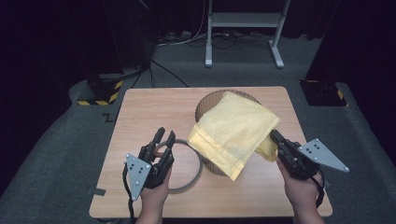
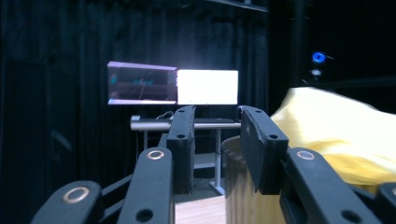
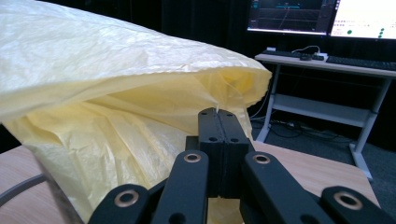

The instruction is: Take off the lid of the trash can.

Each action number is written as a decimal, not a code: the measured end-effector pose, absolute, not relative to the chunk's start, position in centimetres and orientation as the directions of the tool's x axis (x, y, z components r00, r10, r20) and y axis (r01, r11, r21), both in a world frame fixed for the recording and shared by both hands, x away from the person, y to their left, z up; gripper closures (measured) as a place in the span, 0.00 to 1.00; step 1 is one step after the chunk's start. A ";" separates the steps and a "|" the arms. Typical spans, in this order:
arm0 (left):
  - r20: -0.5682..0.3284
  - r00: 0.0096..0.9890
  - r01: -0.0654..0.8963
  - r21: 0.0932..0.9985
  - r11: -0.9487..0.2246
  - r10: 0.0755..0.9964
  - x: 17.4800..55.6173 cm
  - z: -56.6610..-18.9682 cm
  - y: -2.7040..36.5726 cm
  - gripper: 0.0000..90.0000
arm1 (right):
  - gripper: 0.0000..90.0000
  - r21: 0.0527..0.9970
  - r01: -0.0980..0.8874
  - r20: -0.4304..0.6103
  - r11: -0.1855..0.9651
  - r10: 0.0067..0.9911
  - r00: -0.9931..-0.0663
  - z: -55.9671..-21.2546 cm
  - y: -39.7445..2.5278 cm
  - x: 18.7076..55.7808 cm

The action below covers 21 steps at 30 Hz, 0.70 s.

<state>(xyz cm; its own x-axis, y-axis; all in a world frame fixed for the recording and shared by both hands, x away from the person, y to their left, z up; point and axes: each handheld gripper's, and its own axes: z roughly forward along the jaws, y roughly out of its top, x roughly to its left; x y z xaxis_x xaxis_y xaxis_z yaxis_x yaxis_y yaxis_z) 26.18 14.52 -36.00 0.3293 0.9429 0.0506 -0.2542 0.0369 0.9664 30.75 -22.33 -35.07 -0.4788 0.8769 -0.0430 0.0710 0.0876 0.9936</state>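
Observation:
A yellow plastic bag (image 1: pixel 236 128) lies draped over a brown ribbed bin (image 1: pixel 204 106) that stands in the middle of the wooden table (image 1: pixel 140 112). My right gripper (image 1: pixel 272 134) is at the bag's right edge, shut on a fold of the thin film. In the right gripper view the jaws (image 3: pixel 218 112) are pressed together on the bag (image 3: pixel 116 116). My left gripper (image 1: pixel 166 134) is open left of the bin, above a grey ring (image 1: pixel 182 190). In the left gripper view its jaws (image 2: pixel 215 112) stand apart with nothing between them, and the bin (image 2: pixel 240 186) and bag (image 2: pixel 336 126) are just to the right.
The grey ring lies flat on the table beside the bin, under my left hand. Beyond the table's far edge stand a white desk frame (image 1: pixel 243 21), floor cables and hazard-striped bases (image 1: pixel 100 93). Lit monitors (image 2: pixel 208 87) sit on a desk in the dark background.

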 end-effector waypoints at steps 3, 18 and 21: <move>0.089 0.359 -0.272 0.962 0.013 0.929 25.8 -35.8 13.7 0.68 | 0.97 0.995 0.054 -0.051 0.090 0.867 -0.496 -34.8 -21.8 30.1; 0.093 0.451 -0.189 0.982 -0.007 0.887 27.8 -36.4 11.4 0.64 | 0.78 0.985 0.006 -0.130 0.170 0.774 -0.619 -32.9 -17.7 28.1; 0.105 0.473 -0.199 0.980 -0.010 0.875 27.4 -36.4 10.7 0.64 | 0.77 0.979 0.007 -0.148 0.202 0.741 -0.655 -33.4 -16.2 27.6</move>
<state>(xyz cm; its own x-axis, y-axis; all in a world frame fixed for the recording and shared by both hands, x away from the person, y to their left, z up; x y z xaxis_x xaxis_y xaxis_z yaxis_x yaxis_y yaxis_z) 27.36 10.75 -36.38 0.4728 0.8749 0.1048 -0.1992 -0.0097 0.9799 27.58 -16.22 -33.44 -0.6546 0.7413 -0.1482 0.0071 0.2020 0.9794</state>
